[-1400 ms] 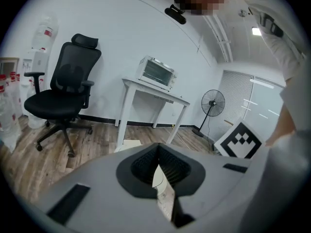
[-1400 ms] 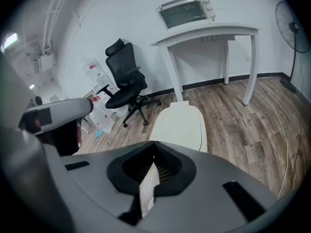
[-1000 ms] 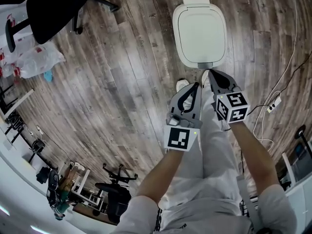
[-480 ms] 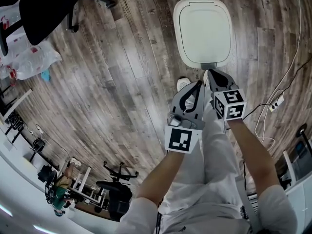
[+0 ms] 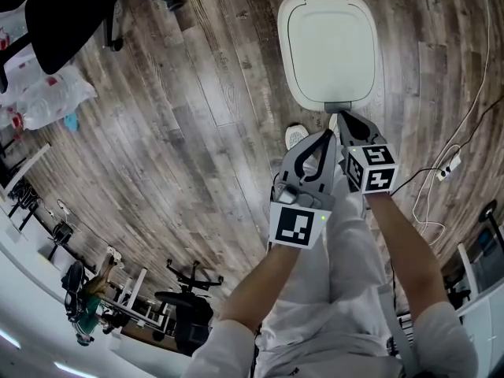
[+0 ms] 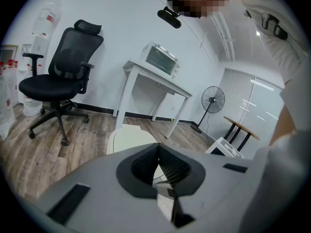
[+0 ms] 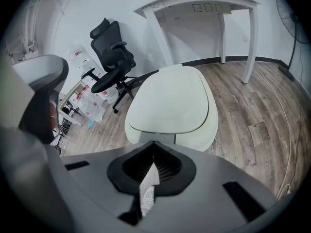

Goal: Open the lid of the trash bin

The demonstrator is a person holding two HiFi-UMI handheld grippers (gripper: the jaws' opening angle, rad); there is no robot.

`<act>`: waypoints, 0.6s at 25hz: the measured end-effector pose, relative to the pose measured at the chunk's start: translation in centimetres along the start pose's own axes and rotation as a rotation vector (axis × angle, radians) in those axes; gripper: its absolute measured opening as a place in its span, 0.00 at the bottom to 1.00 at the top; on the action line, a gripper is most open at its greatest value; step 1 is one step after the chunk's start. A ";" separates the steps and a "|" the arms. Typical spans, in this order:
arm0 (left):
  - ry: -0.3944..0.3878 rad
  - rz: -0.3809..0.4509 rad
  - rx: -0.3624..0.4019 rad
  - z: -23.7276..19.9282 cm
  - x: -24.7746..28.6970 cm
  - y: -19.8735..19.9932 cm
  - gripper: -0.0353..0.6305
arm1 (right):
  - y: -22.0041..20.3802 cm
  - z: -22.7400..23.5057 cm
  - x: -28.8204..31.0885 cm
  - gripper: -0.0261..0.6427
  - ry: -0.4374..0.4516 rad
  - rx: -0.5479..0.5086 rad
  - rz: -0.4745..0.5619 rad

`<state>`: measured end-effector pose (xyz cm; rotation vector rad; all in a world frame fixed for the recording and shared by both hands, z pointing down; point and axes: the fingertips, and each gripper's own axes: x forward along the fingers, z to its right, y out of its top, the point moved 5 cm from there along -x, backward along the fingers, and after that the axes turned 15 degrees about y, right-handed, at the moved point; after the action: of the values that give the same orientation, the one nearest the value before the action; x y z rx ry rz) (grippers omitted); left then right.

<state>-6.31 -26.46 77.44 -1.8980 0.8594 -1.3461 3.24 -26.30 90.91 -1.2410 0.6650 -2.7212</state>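
A white trash bin [image 5: 327, 42] stands on the wood floor with its lid down flat. A small grey tab [image 5: 339, 107] sits at its near edge. My right gripper [image 5: 344, 117] is shut and holds nothing, its tip just short of that tab. In the right gripper view the bin [image 7: 170, 103] fills the middle and the right gripper [image 7: 154, 144] points at the grey tab [image 7: 164, 139]. My left gripper [image 5: 326, 135] is shut and empty, a little nearer to me and left of the right one. Part of the bin [image 6: 127, 139] shows beyond the left gripper [image 6: 158, 147].
A black office chair [image 5: 75, 6] and plastic bags [image 5: 47, 97] are at the far left. A white cable with a power strip [image 5: 446, 166] runs along the right. A white desk [image 6: 155, 79] and a fan [image 6: 212, 101] stand behind the bin. My shoe [image 5: 295, 136] is near the bin.
The left gripper has crept slightly forward toward the bin. The right gripper stays at the bin's near edge. The lid has not moved.
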 end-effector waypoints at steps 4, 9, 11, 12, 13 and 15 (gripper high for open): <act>-0.003 -0.009 0.008 0.0 -0.1 -0.4 0.06 | -0.3 0.1 -0.1 0.06 -0.002 0.002 0.008; 0.008 -0.006 -0.005 -0.3 -0.4 -0.7 0.06 | -0.5 0.1 0.3 0.06 -0.009 0.002 -0.007; 0.013 -0.013 -0.010 -0.5 -0.5 -0.7 0.06 | -0.5 0.1 0.3 0.06 -0.017 0.000 -0.005; 0.015 -0.017 -0.012 -0.6 -0.5 -0.7 0.06 | -0.5 0.1 0.3 0.06 -0.021 -0.004 -0.003; 0.018 -0.019 -0.012 -0.7 -0.5 -0.6 0.06 | -0.4 0.1 0.4 0.06 -0.023 -0.006 0.000; 0.021 -0.017 -0.012 -0.9 -0.5 -0.5 0.06 | -0.4 0.1 0.4 0.06 -0.026 0.004 0.003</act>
<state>-7.19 -25.84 77.83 -1.9079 0.8651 -1.3758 3.12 -26.09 91.39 -1.2705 0.6575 -2.6981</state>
